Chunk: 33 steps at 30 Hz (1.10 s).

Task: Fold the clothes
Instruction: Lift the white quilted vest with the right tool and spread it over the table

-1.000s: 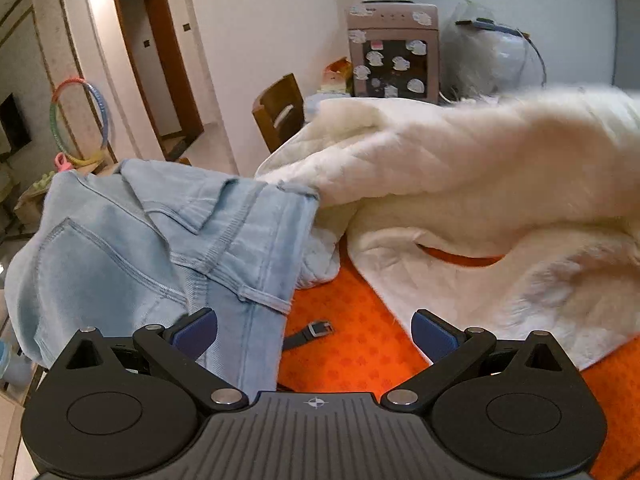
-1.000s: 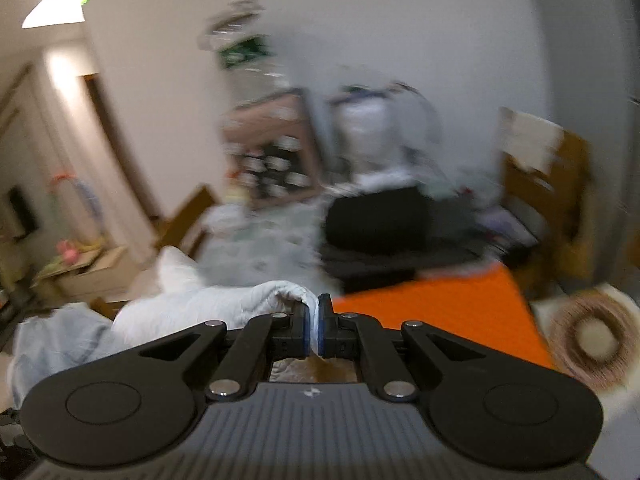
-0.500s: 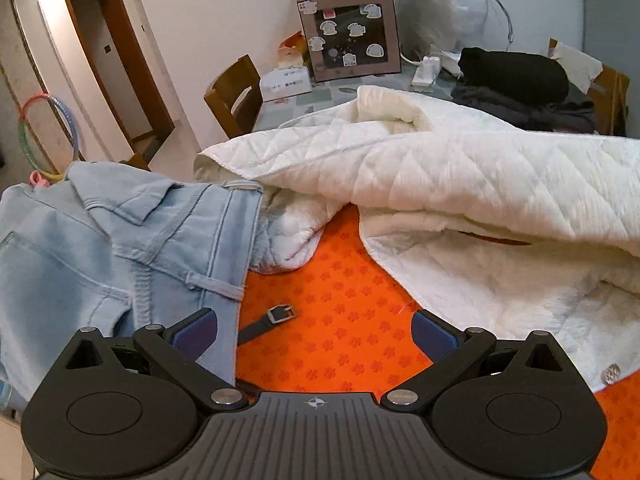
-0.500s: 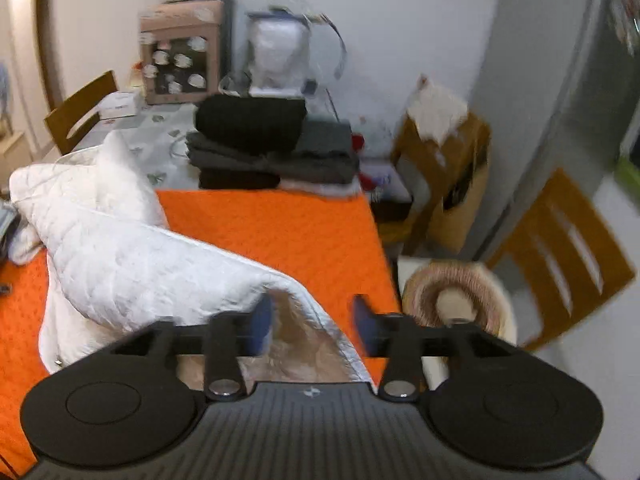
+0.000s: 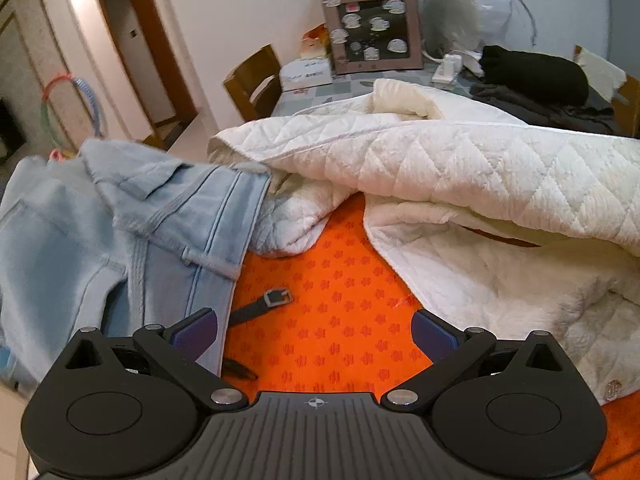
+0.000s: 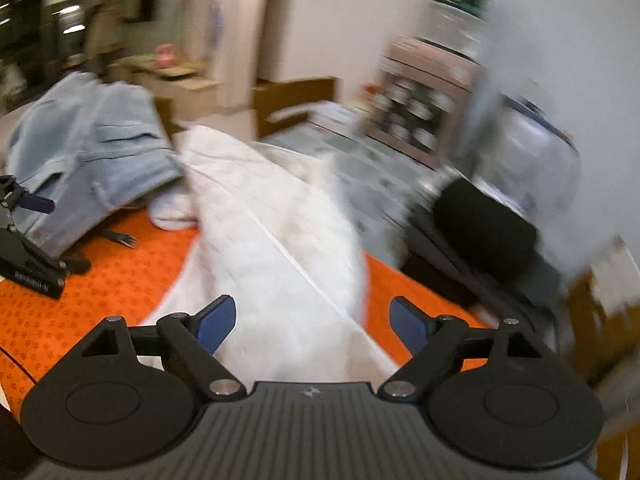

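Since a second ago: right gripper [image 6: 312, 326] swung round from the far wall toward the table, jaws just opened from pressed together on white fabric to spread wide, nothing pinched now, blue pads standing apart on either side of the white quilted jacket [image 6: 280, 240]. Jacket fold, then lifted and bunched at the pads, now dropped flat on the orange tablecloth [image 6: 80, 292]. Left gripper [image 5: 314, 334] spread wide then and now, empty, hovering over bare orange cloth, only slightly shifted. From the right wrist view, jacket's long axis running from just below the pads away toward the far left, narrowing at the far end beside the light-blue jeans [image 6: 92, 152]; view blurred. From the left wrist view, jacket [image 5: 460, 184] lying crosswise, long axis left to right, one quilted layer folded over another, left end touching the jeans [image 5: 132, 224], a snap button [image 5: 612, 390] at the near right hem. Jeans heaped at the table's left edge, waistband toward the jacket. Dark strap with a metal buckle [image 5: 276, 298] on the cloth just ahead of the left pads. Farther back, folded black clothes [image 5: 532, 74], a wooden chair [image 5: 256, 80], a sticker-covered cabinet [image 5: 372, 20].
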Tool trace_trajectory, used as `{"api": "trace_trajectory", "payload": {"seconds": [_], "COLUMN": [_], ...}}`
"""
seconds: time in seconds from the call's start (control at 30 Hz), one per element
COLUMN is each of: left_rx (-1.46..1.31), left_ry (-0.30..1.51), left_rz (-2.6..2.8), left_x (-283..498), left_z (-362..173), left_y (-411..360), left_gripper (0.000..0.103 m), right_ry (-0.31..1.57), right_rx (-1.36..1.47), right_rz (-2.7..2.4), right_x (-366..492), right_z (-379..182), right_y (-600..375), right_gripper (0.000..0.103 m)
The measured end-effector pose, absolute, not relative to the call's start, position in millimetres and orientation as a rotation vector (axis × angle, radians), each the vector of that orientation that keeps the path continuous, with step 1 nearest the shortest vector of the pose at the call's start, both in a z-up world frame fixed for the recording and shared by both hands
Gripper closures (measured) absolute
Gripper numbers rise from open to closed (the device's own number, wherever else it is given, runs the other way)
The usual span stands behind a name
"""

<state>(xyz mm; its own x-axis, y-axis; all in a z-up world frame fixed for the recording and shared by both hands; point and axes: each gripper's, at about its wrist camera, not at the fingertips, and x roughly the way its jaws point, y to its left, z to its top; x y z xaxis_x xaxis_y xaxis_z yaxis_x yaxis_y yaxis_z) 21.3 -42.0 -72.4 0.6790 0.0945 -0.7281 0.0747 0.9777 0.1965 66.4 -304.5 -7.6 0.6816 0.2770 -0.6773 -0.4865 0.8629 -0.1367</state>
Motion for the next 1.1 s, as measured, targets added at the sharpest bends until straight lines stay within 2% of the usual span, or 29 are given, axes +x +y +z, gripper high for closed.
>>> {"api": "trace_trajectory", "payload": {"seconds": [0.23, 0.57, 0.6, 0.63, 0.67, 0.7, 0.73, 0.9, 1.1], "left_rx": [0.143, 0.069, 0.065, 0.061, 0.054, 0.046, 0.039, 0.033, 0.067], "left_ry": [0.853, 0.875, 0.877, 0.879, 0.879, 0.874, 0.869, 0.852, 0.838], "left_rz": [0.084, 0.165, 0.17, 0.176, 0.185, 0.193, 0.202, 0.221, 0.172], "left_x": [3.2, -19.0, -19.9, -20.9, -22.2, -23.2, -24.3, -24.1, -14.4], "left_z": [-72.7, -73.1, -73.6, -74.1, -74.5, -73.8, -73.1, -71.4, -72.4], "left_y": [-37.1, -30.7, -30.0, -29.1, -27.2, -25.8, -24.3, -21.0, -25.3], "left_gripper": [0.0, 0.0, 0.0, 0.0, 0.001, 0.001, 0.001, 0.001, 0.002], "right_ry": [0.691, 0.865, 0.882, 0.899, 0.921, 0.936, 0.935, 0.883, 0.755], "right_rx": [-0.357, -0.418, -0.42, -0.414, -0.411, -0.404, -0.393, -0.298, -0.082], "right_rz": [0.622, 0.836, 0.848, 0.853, 0.854, 0.855, 0.858, 0.847, 0.731], "right_x": [139.4, 222.4, 228.8, 233.7, 238.0, 241.4, 242.7, 239.1, 226.1], "right_z": [-10.6, -55.0, -59.4, -63.9, -68.3, -71.8, -73.0, -56.8, 6.6], "right_y": [-252.9, -183.3, -179.5, -176.3, -174.2, -173.0, -174.0, -193.5, -266.4], "right_gripper": [0.015, 0.015, 0.022, 0.038, 0.049, 0.073, 0.091, 0.094, 0.095]}}
